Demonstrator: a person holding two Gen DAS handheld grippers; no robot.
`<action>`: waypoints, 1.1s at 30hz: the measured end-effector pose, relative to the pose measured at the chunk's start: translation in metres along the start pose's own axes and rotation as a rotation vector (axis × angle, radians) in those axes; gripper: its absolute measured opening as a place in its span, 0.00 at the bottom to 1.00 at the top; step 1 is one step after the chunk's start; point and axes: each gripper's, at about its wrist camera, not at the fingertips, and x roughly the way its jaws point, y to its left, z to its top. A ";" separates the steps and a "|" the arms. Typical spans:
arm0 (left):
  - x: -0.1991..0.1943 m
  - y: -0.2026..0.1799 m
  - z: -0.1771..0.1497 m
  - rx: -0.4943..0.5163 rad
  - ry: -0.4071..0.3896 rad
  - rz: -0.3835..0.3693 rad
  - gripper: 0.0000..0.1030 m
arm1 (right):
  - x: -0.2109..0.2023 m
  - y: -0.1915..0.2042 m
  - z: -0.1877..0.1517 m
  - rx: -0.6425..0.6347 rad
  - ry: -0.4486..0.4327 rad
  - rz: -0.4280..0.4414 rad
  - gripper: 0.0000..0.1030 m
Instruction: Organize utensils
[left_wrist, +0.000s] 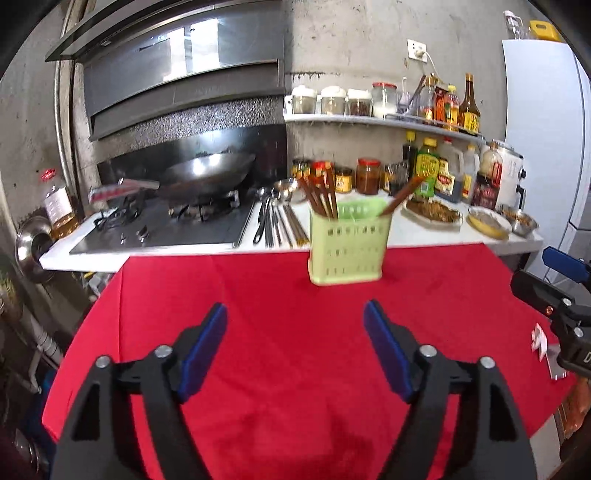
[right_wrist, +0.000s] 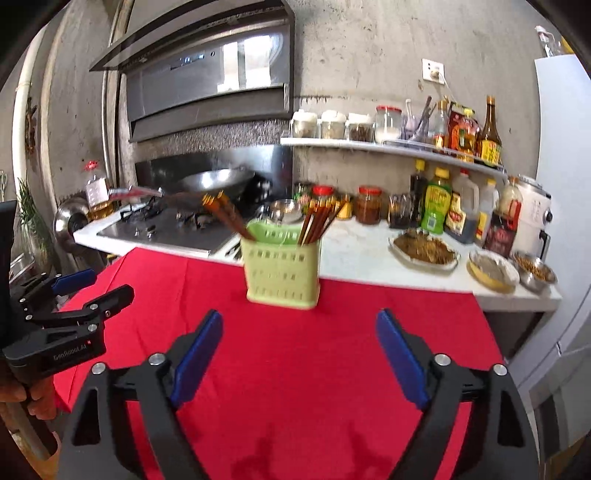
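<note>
The left gripper (left_wrist: 295, 314) and right gripper (right_wrist: 300, 321) both hovered over the red tablecloth (left_wrist: 258, 350) with jaws spread wide and nothing between them. Ahead, near the cloth's far edge, stood the green utensil holder (left_wrist: 347, 243), brown chopsticks (left_wrist: 321, 195) leaning in it. Beyond, metal utensils (left_wrist: 275, 221) lay on the white desk (left_wrist: 424, 232) beside the stove (left_wrist: 166, 229).

right tool (right_wrist: 299, 354) empty, spread | chopsticks (right_wrist: 317, 221) in green holder (right_wrist: 282, 277)
</note>
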 end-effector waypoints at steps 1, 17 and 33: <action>-0.004 0.000 -0.008 -0.002 0.009 0.009 0.85 | -0.003 0.001 -0.005 0.005 0.012 -0.005 0.87; -0.031 0.009 -0.049 -0.007 0.125 0.043 0.94 | -0.053 -0.011 -0.045 0.047 0.073 -0.113 0.90; -0.033 0.003 -0.041 0.012 0.098 0.065 0.94 | -0.043 -0.025 -0.046 0.087 0.089 -0.116 0.90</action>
